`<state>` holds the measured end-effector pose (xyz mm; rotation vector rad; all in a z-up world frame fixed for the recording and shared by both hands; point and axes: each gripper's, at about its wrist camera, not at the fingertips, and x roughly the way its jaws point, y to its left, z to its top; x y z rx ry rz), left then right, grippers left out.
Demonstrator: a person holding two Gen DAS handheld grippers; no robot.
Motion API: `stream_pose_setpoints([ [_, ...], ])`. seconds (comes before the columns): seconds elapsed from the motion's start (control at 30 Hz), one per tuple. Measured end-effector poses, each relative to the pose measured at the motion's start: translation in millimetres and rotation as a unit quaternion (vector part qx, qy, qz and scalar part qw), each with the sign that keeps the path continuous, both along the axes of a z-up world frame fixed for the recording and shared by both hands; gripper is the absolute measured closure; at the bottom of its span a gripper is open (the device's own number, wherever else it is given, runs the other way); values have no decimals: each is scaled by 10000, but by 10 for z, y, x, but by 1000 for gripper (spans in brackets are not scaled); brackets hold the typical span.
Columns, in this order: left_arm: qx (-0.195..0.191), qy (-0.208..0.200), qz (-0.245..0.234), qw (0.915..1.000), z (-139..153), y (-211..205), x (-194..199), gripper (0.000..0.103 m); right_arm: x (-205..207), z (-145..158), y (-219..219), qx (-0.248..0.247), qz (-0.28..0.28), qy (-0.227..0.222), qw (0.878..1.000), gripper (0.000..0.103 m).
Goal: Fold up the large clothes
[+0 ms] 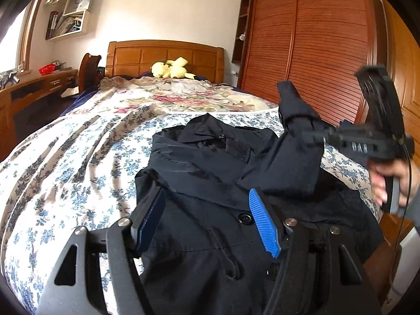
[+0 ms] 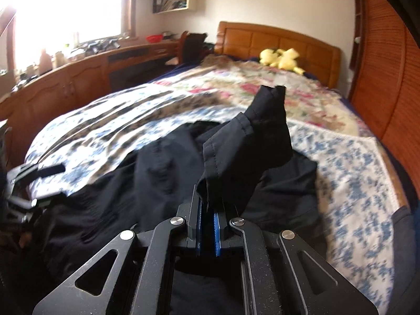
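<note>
A dark navy jacket lies on the bed, collar away from me, a button showing on its front. My left gripper is open just above the jacket's front, holding nothing. My right gripper is shut on the jacket's sleeve, whose cuff stands up above the jaws. In the left wrist view the right gripper holds that sleeve raised over the jacket's right side. In the right wrist view the jacket spreads dark below, and the left gripper shows at the left edge.
The bed has a blue floral sheet and a pink floral quilt farther off. A yellow plush toy sits by the wooden headboard. A wooden wardrobe stands right, a desk and chair left.
</note>
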<state>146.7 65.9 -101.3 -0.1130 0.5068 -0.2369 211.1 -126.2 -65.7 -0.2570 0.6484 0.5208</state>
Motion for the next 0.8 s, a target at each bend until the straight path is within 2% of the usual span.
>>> stream_pose_setpoints([
  [0.3, 34, 53, 232, 9997, -26, 161, 24, 38, -299, -271, 375, 157, 459, 321, 9983, 99],
  [0.57, 281, 11, 506, 9983, -3, 314, -107, 38, -498, -479, 509, 235, 703, 659, 9951, 98],
  [0.8, 605, 50, 567, 9965, 55, 252, -281, 38, -708, -613, 583, 263, 902, 728, 9929, 98],
])
